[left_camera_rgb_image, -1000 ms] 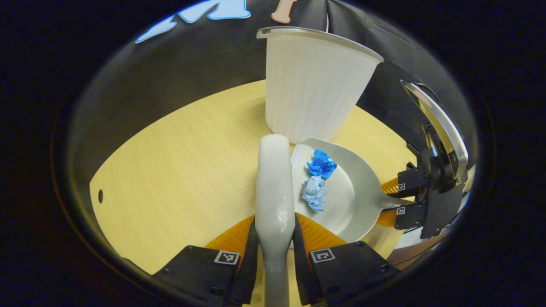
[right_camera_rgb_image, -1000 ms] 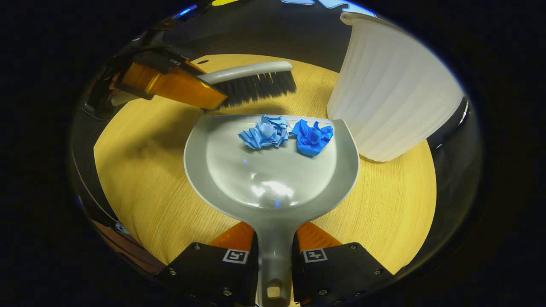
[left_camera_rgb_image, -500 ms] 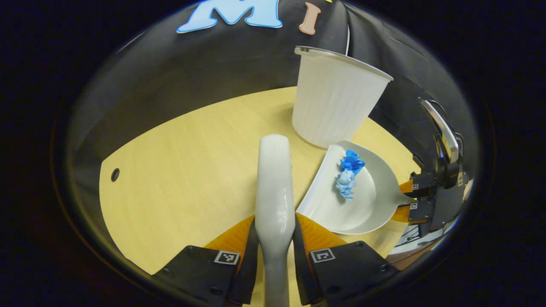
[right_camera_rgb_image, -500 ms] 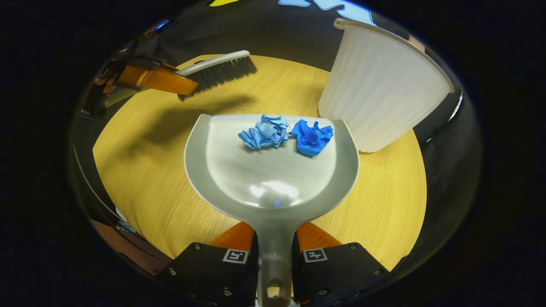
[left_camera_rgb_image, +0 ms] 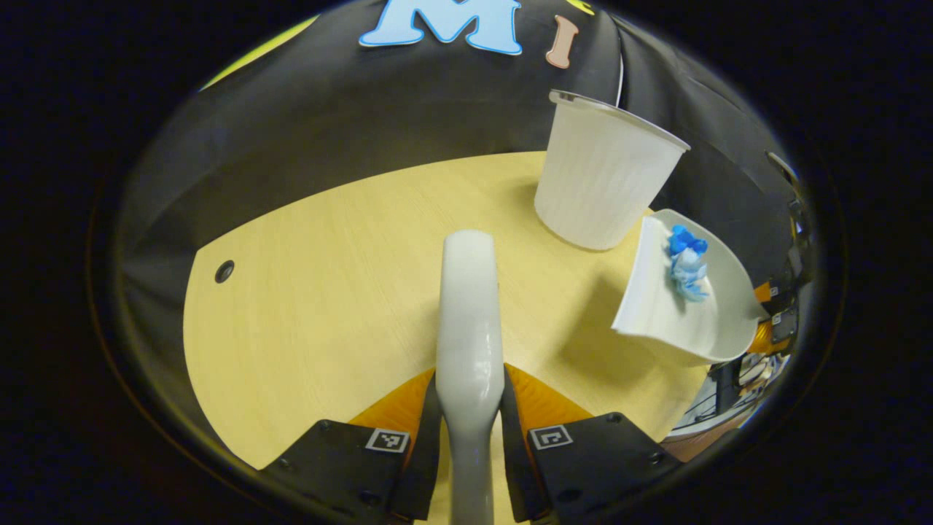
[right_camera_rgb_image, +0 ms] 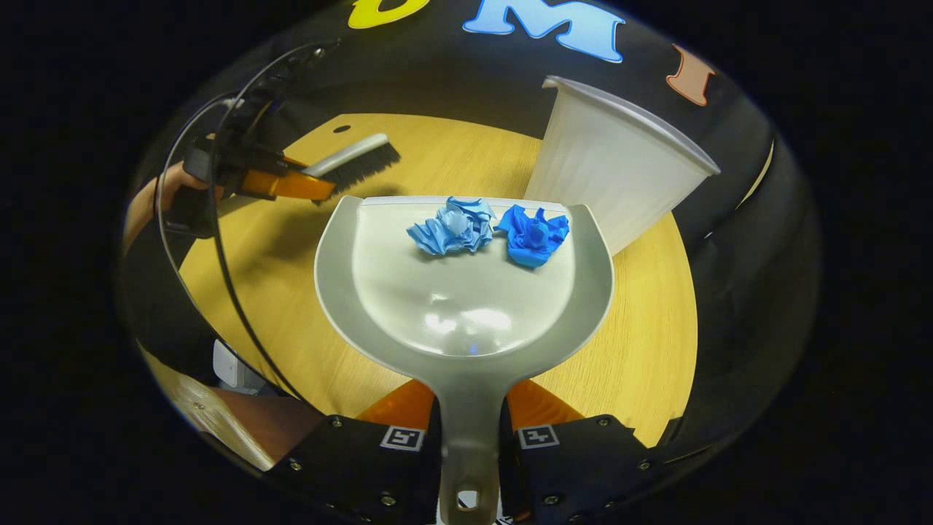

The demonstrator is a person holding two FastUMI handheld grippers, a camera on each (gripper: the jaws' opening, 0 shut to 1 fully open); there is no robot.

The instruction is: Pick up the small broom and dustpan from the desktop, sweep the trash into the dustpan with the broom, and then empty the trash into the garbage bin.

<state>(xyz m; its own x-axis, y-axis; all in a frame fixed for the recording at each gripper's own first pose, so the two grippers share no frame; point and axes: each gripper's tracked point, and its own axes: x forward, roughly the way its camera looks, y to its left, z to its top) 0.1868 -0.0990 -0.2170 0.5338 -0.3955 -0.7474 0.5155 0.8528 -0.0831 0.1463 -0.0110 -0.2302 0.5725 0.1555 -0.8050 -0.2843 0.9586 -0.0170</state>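
Note:
My right gripper (right_camera_rgb_image: pixel 466 408) is shut on the handle of the grey dustpan (right_camera_rgb_image: pixel 459 306), which hangs above the table. Two crumpled blue paper balls (right_camera_rgb_image: pixel 488 232) lie near its front lip. In the left gripper view the dustpan (left_camera_rgb_image: pixel 685 313) floats at the right, just beside the white ribbed bin (left_camera_rgb_image: pixel 601 179), with the paper balls (left_camera_rgb_image: pixel 685 262) in it. My left gripper (left_camera_rgb_image: pixel 470 394) is shut on the pale handle of the small broom (left_camera_rgb_image: pixel 469 306). In the right gripper view the broom (right_camera_rgb_image: pixel 353 162) with dark bristles sits at the upper left, held by the left gripper (right_camera_rgb_image: pixel 280 184).
The white bin (right_camera_rgb_image: pixel 609 175) stands upright on the round wooden table (left_camera_rgb_image: pixel 328 292), behind and right of the dustpan. A small hole (left_camera_rgb_image: pixel 224 271) marks the tabletop at the left. A hand (right_camera_rgb_image: pixel 157 200) and a cable (right_camera_rgb_image: pixel 211 240) show at the left of the right gripper view.
The dustpan has risen off the table with both paper balls in it. The broom has drawn back and away from the dustpan, toward the left side of the table.

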